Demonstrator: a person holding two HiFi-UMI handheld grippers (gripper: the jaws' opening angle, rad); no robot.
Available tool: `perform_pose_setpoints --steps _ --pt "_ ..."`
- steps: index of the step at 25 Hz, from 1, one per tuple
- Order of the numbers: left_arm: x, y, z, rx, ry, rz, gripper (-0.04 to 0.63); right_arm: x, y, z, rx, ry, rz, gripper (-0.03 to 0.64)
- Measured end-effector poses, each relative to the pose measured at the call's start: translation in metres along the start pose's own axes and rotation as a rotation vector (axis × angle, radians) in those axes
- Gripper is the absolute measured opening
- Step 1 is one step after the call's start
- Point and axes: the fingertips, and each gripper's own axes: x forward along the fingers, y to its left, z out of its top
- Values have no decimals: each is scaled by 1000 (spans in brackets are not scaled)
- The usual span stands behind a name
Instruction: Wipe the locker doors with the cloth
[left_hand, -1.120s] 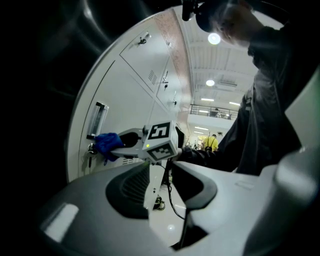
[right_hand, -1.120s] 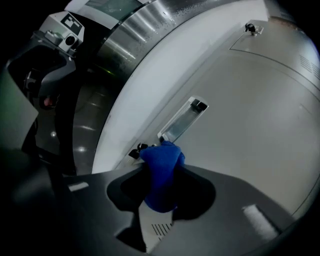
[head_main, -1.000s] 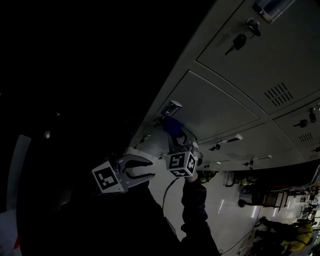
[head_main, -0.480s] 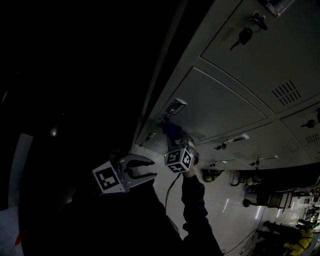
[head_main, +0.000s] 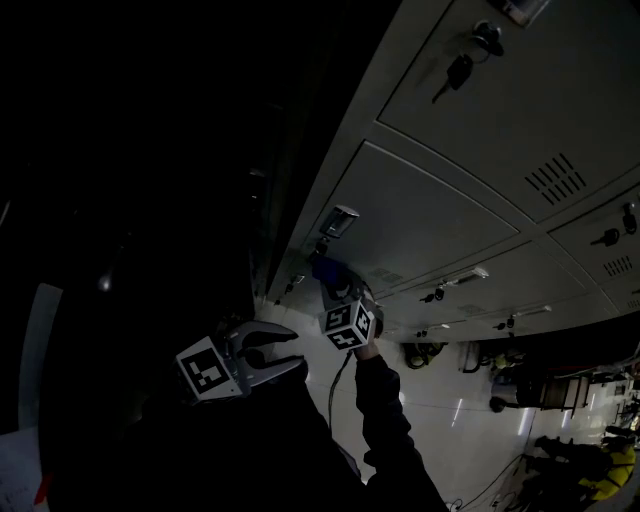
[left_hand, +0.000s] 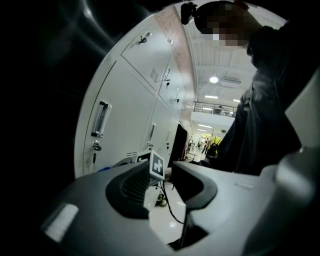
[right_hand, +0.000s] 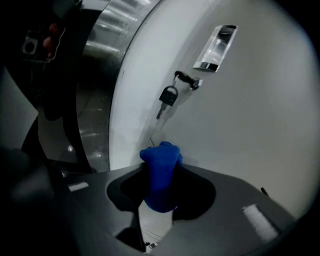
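— Right gripper (head_main: 331, 284) first, from the head view: what does it grip?
— It is clenched on a blue cloth (head_main: 324, 270). The cloth lies against the grey locker door (head_main: 430, 215), at about 7 o'clock from that door's recessed handle (head_main: 338, 220).
— And the left gripper (head_main: 296, 350)?
— It hangs at 8 o'clock from the right one, apart from the lockers. Its jaws are spread with nothing between them.
— What does the left gripper view give?
— The left gripper (left_hand: 161, 175) is released. Through the gap show the other gripper's marker cube (left_hand: 156, 164) and pale floor (left_hand: 167, 220). More locker fronts run from 9 o'clock up towards 12. The person's dark clothing (left_hand: 260, 125) fills the 3 o'clock side.
— And the right gripper view?
— Both jaws of the right gripper (right_hand: 161, 182) pinch the cloth (right_hand: 161, 172). It stands up between them as a bunched wad, its top against the locker door (right_hand: 250, 130). A key (right_hand: 168, 96) hangs from the lock (right_hand: 192, 81) at 12 o'clock from the cloth. The handle (right_hand: 216, 47) sits higher, at 1 o'clock.
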Motion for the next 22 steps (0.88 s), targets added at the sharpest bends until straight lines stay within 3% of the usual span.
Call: perform_pose_setpoints --steps 4,10,15,22 --pt "4 -2 5 -4 -16 -11 121 -34 -11 24 5 -42 -1 121" --pt "10 3 16 44 -35 -68 121 -114 -66 84 61 -152 -109 121" --pt "18 -3 23 39 -82 -97 121 -183 -102 136 -31 -218 -198 121" --pt "23 -10 26 46 -71 -141 121 -255 -151 195 -124 -303 -353 121"
